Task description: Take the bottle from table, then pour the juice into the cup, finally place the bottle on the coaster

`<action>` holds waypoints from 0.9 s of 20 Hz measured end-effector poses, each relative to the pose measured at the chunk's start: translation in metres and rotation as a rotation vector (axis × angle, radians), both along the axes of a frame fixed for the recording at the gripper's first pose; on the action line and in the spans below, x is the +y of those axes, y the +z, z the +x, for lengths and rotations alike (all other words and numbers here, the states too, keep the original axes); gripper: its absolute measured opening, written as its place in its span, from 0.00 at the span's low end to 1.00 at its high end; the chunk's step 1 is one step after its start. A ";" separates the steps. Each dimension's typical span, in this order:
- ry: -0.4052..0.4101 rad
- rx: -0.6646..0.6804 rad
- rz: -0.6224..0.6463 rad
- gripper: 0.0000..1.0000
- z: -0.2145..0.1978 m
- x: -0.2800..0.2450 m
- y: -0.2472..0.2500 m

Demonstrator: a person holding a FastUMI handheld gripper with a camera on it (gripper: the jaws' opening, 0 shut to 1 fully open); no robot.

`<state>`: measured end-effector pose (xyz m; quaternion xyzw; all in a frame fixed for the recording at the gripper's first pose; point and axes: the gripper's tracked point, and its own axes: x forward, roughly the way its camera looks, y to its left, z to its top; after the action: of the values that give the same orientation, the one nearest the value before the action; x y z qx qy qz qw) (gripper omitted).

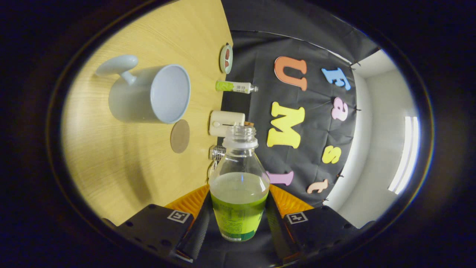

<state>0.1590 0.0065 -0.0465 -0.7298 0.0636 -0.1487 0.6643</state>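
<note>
The gripper [238, 219] grasps the bottle [239, 186], with both fingers pressed against the lower part of its body, one on each flank. The bottle is clear plastic, uncapped, with green juice filling its lower portion and a green label around the base; its open neck points forward along the fingers. The whole view is rolled about a quarter turn, so the wooden table [122, 167] stands like a wall on one side and the dark booth cloth on the other. Just beyond the bottle's neck, at the table's far edge, sits a small cream-coloured box-like object [225, 123], with a small metallic item [218, 152] beside it that is too small to identify. A round brown coaster [180, 136] lies flat on the table close by, bare. Just beside the coaster stands a pale blue cup [148, 95] with a handle, its open mouth facing the camera. Farther along the table's edge lie a small green-labelled bottle [235, 87] and, beyond it, a small round dish [226, 58].
</note>
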 end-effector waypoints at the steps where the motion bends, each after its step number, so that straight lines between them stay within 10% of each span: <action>1: 0.005 -0.001 -0.015 0.79 0.000 0.004 0.001; 18: -0.018 -0.066 -0.214 0.79 -0.006 0.032 0.023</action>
<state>0.1535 0.0390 -0.0232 -0.7908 0.0322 -0.1844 0.5828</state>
